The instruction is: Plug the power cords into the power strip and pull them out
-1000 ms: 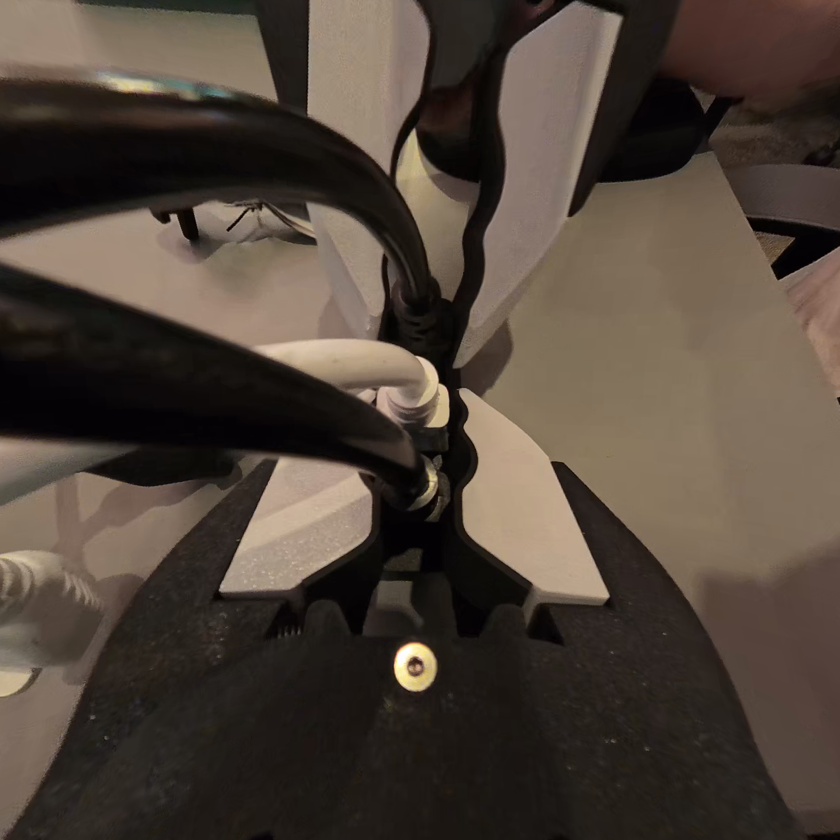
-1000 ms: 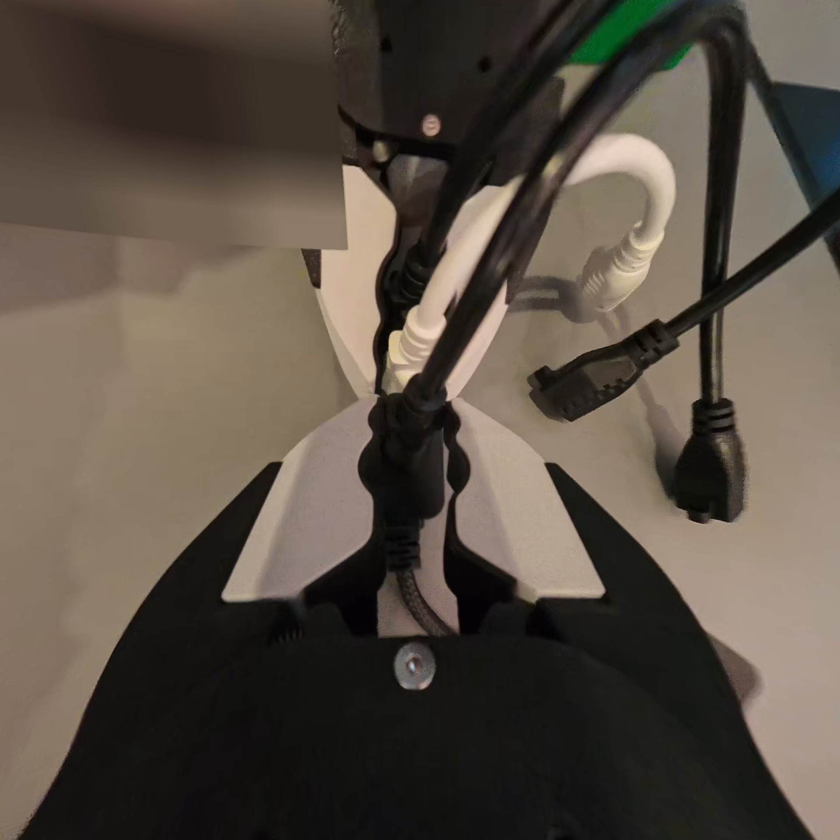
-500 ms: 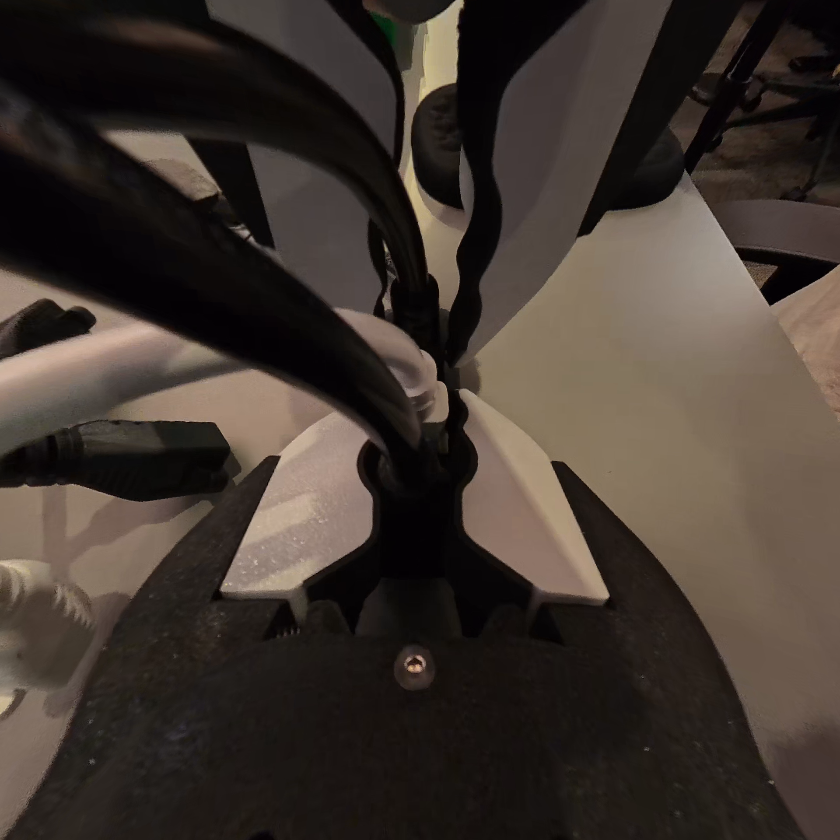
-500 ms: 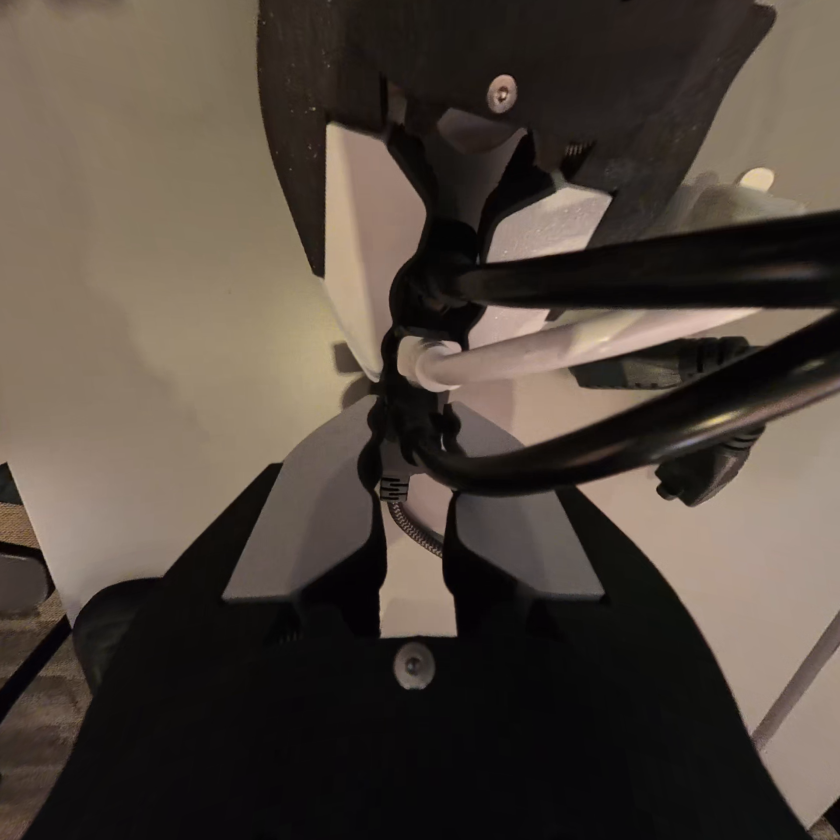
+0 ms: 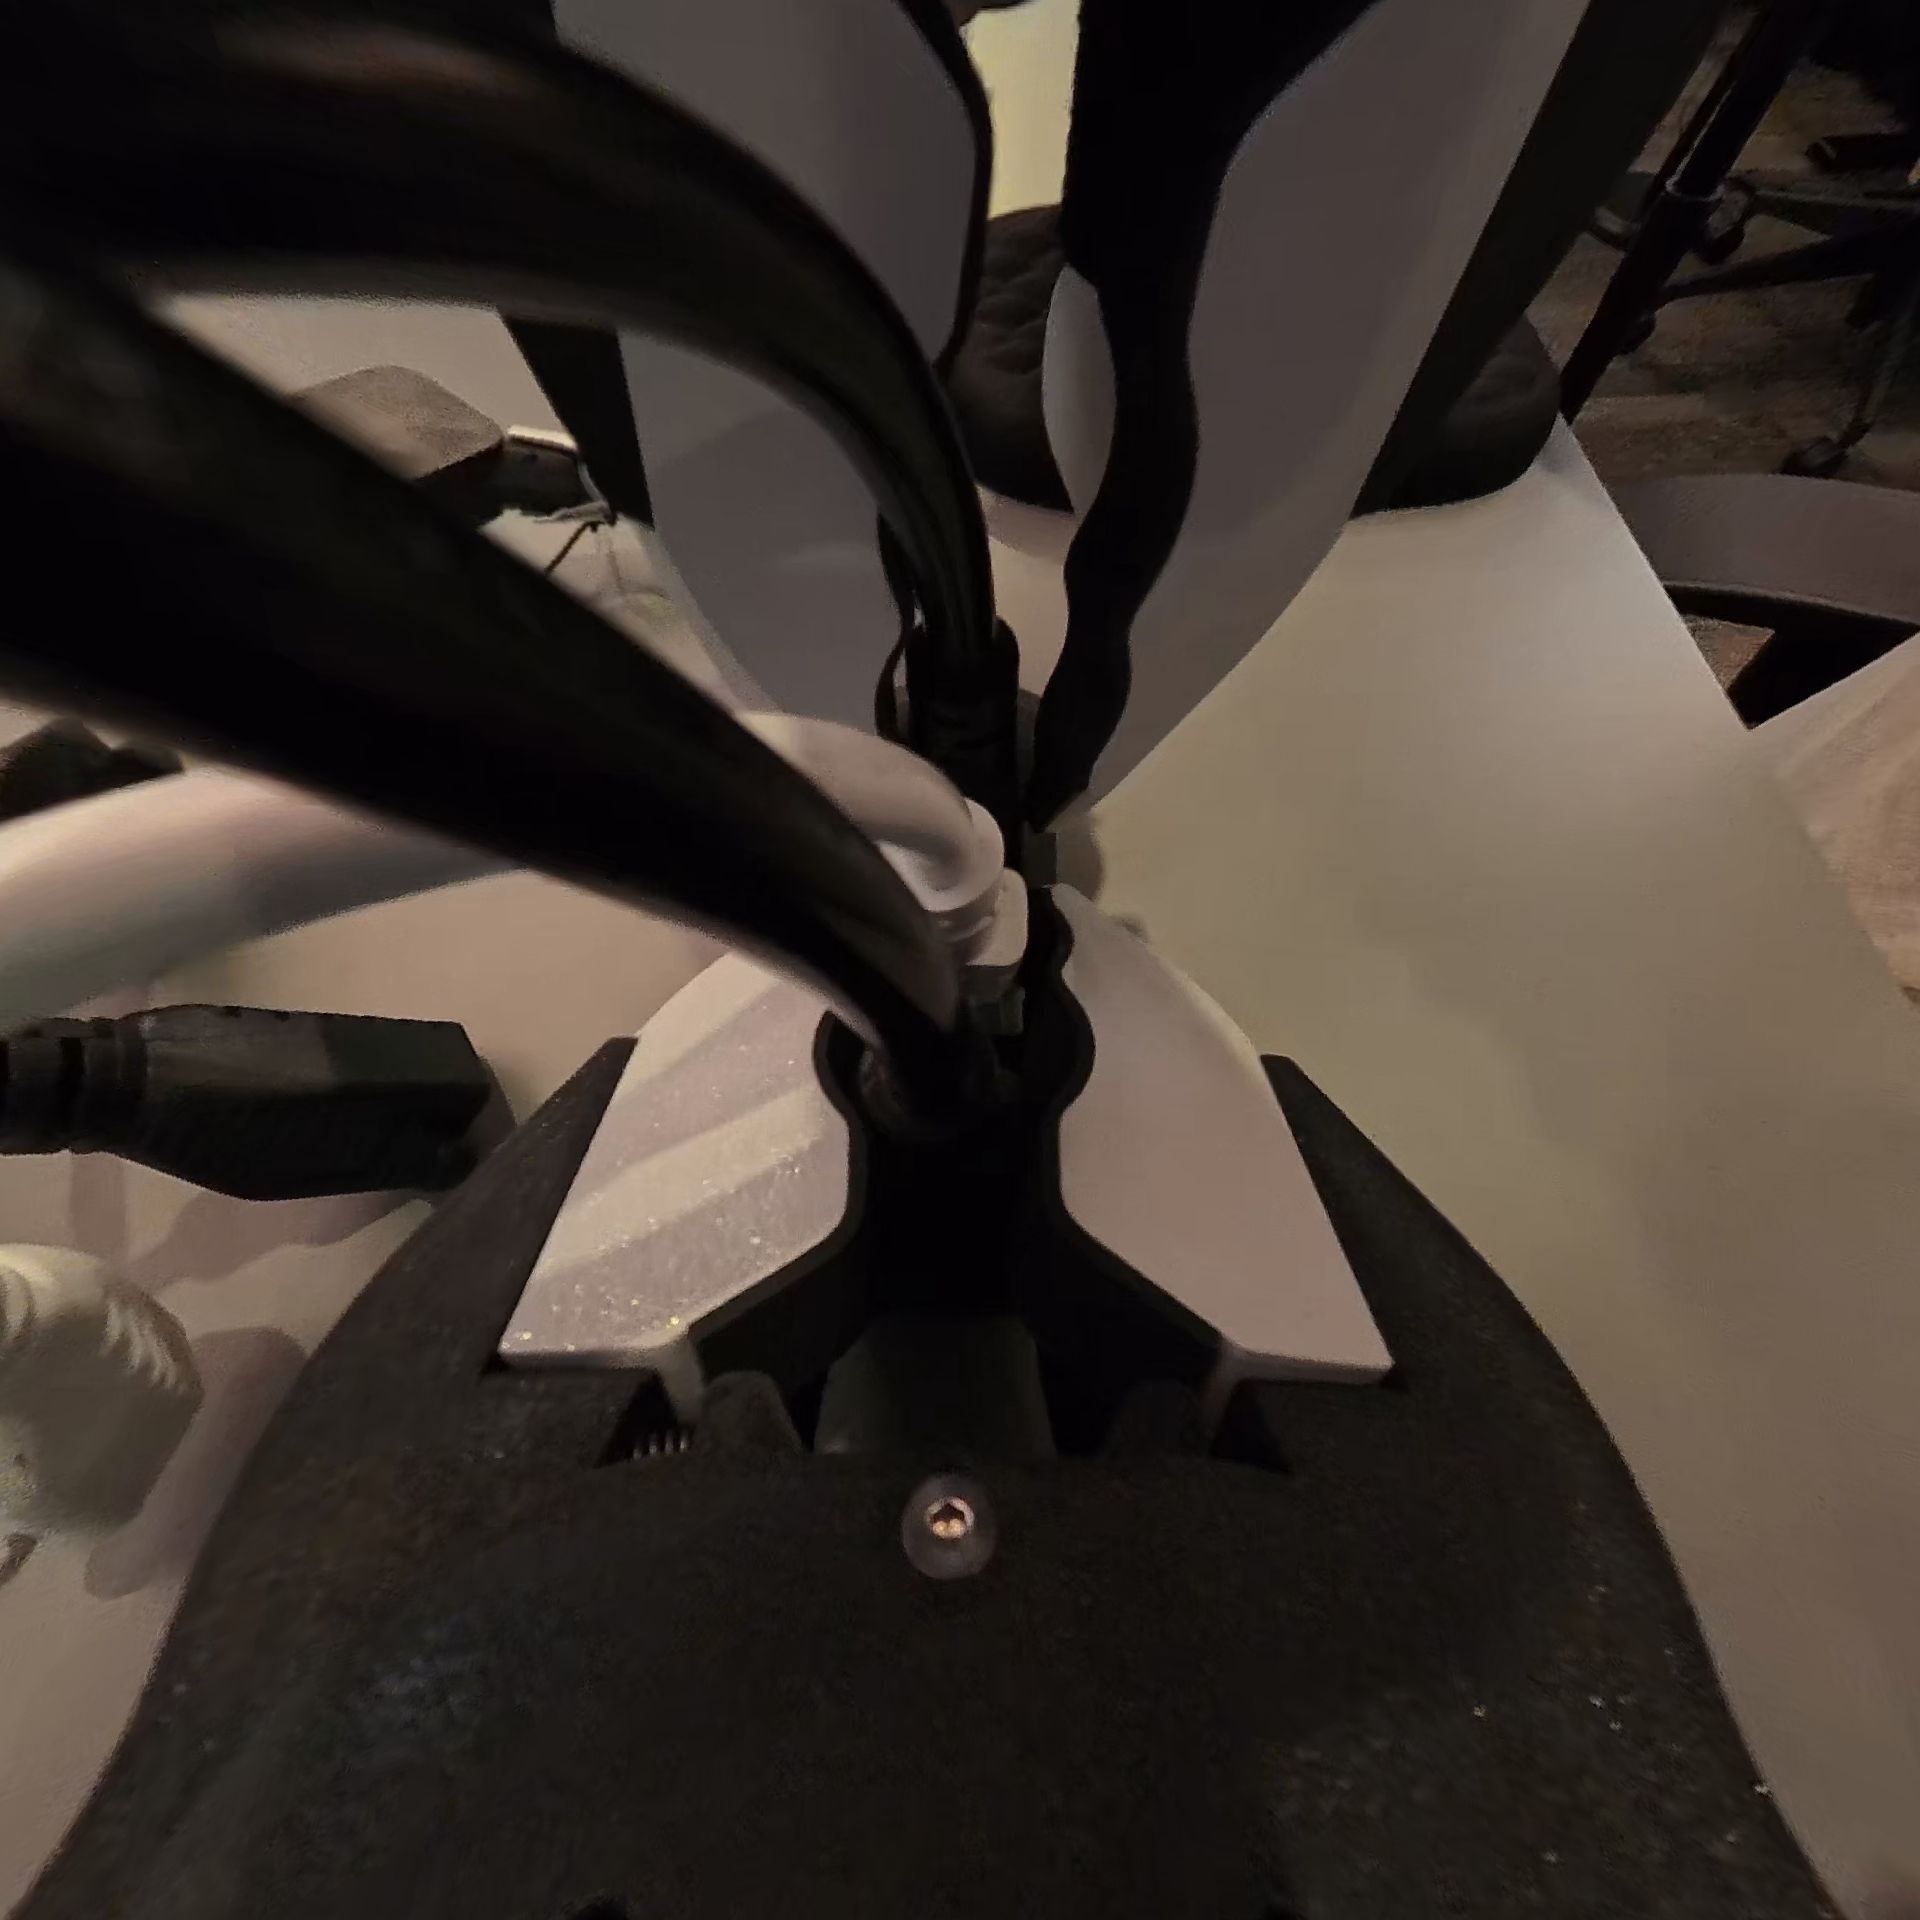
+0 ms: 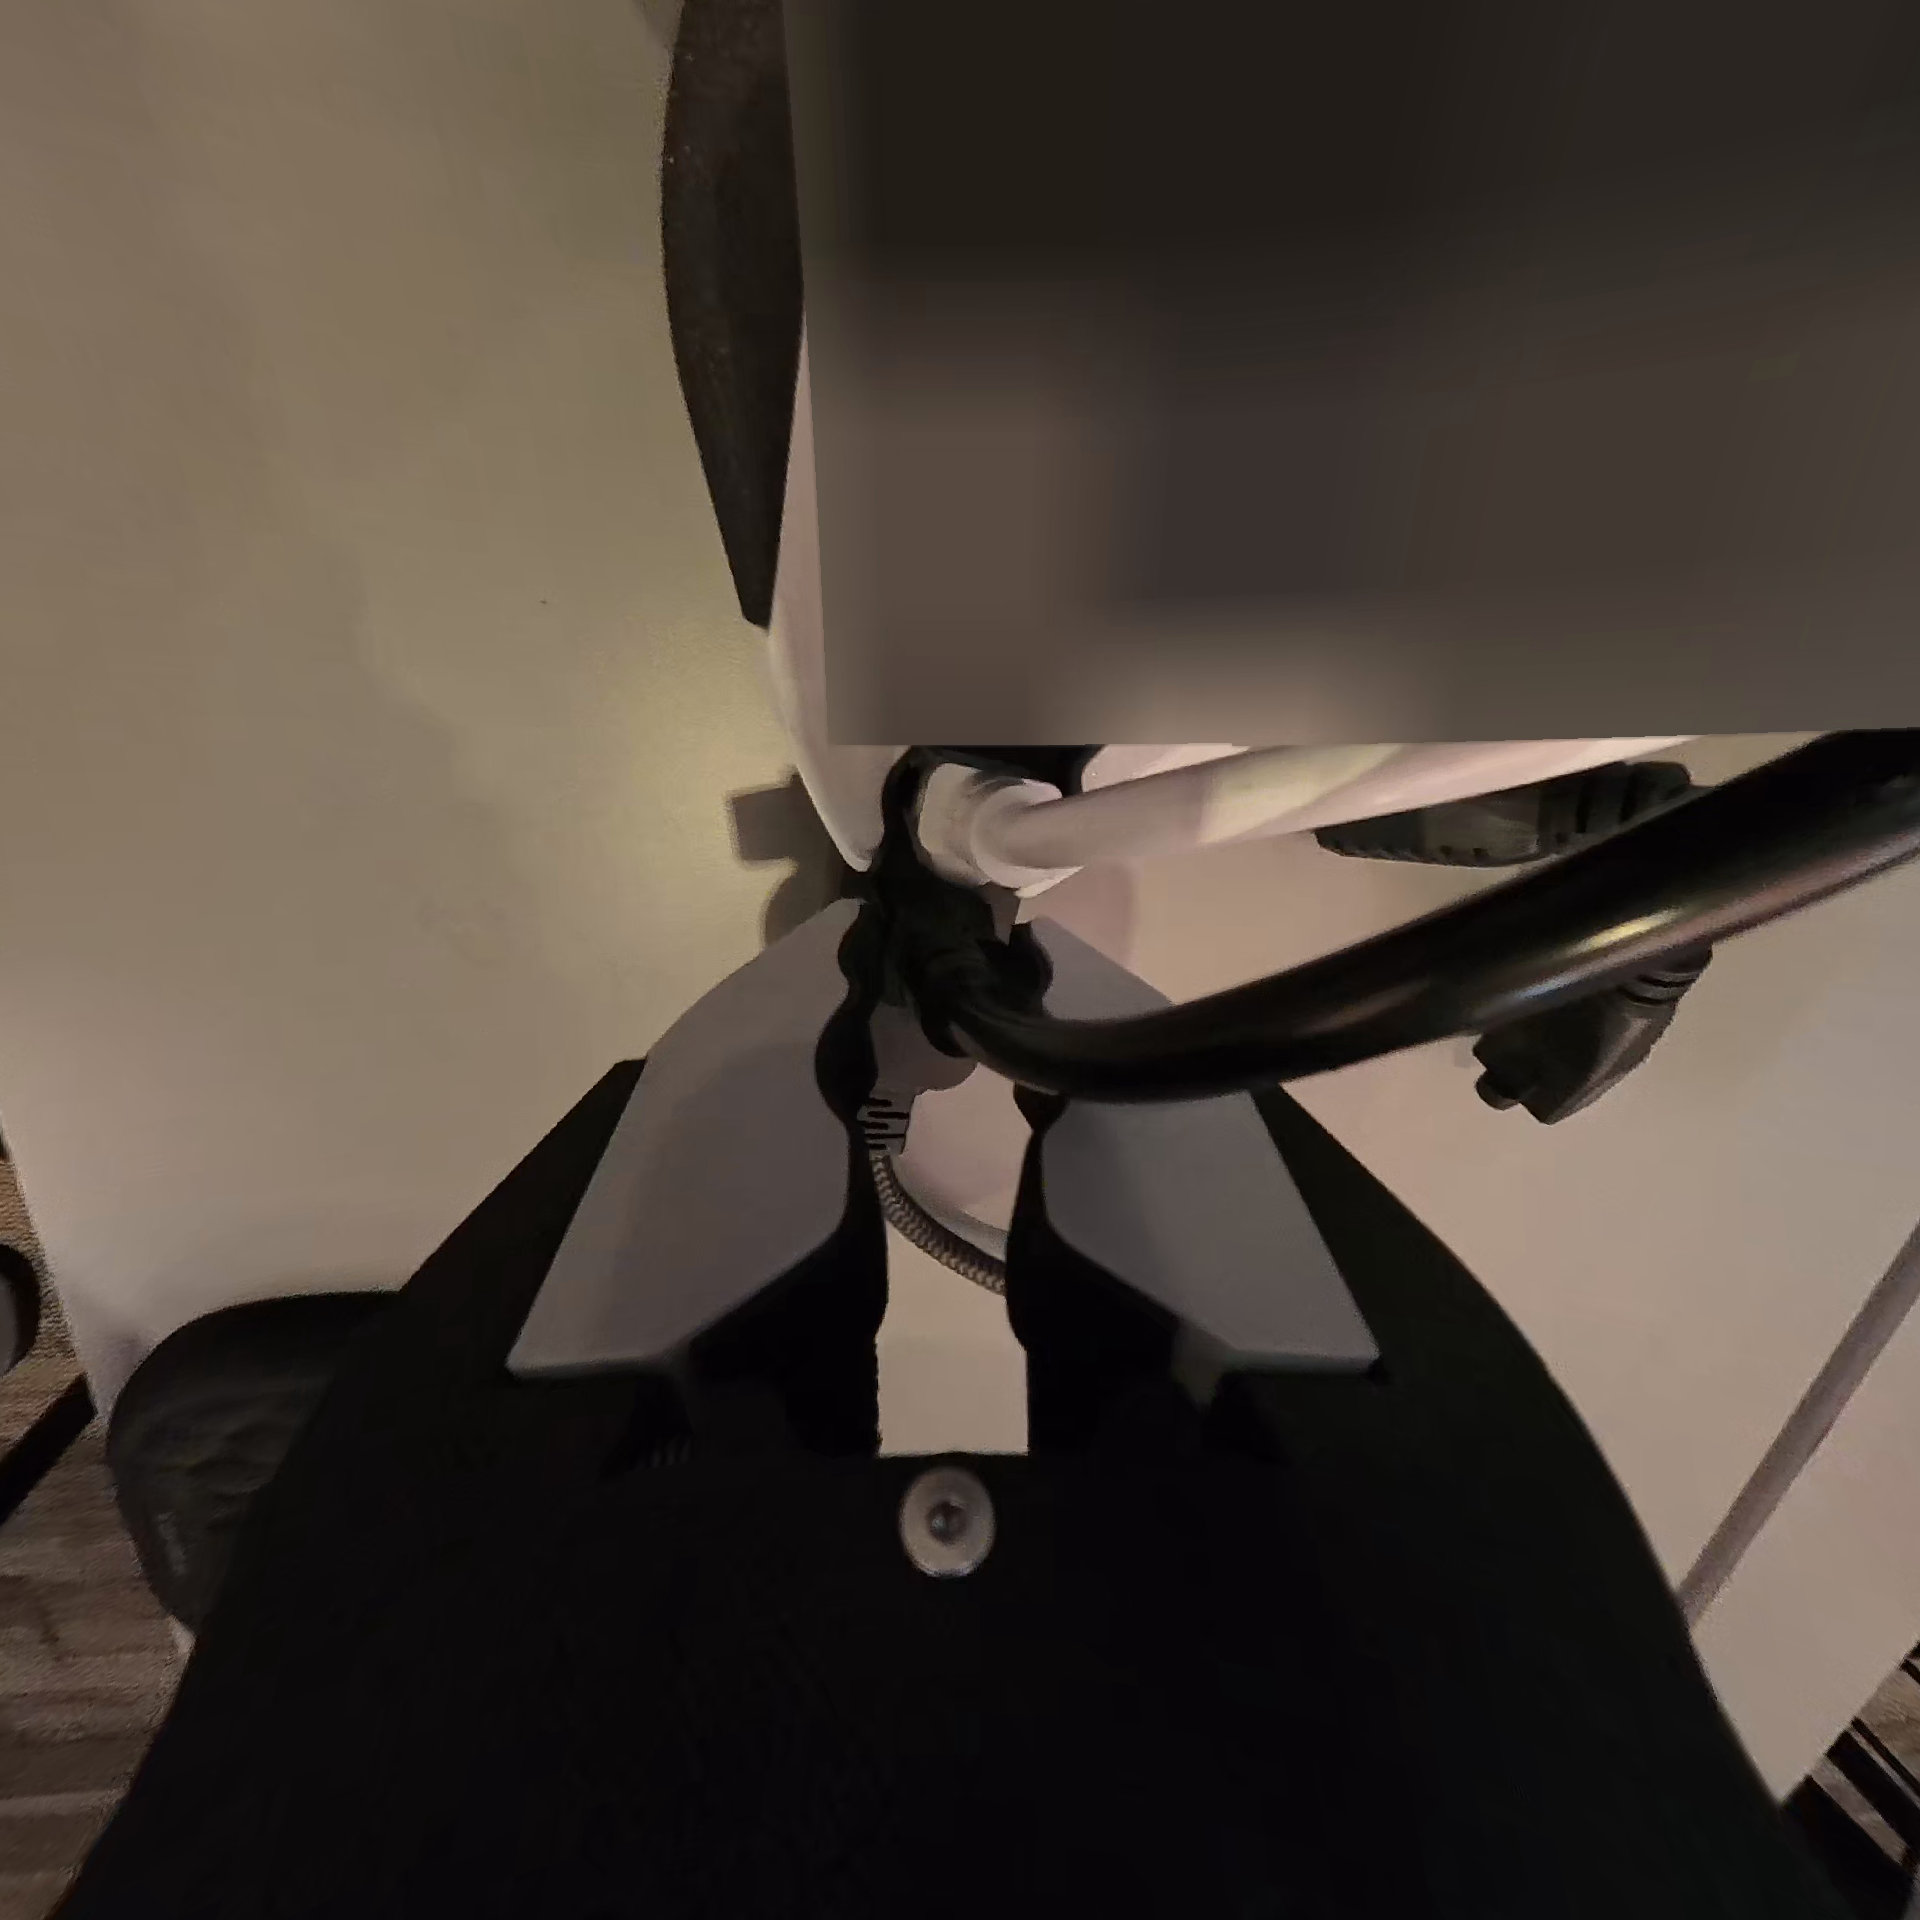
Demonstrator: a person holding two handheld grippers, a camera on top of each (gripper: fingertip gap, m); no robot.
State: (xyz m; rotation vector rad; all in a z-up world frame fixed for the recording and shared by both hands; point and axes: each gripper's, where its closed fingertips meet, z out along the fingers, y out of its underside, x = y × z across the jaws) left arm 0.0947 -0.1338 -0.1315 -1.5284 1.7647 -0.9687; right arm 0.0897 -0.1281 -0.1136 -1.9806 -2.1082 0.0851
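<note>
Both grippers face each other tip to tip and are shut on opposite ends of a slim power strip, held just above the white table; the fingers hide most of it. My left gripper clamps the end where a thick black cord enters. My right gripper clamps the end with the braided cable and a second black cord. A white cord is plugged in between them. The right gripper shows across the left wrist view.
The cords' loose ends lie on the table: a black connector, a white one and black ones. The table edge and carpet are close on the left of the right wrist view. Chair legs stand beyond the table.
Both grippers have turned together with the strip. The right wrist view has swung from the loose connectors to the table edge and floor. Both grips and the three plugged cords are unchanged.
</note>
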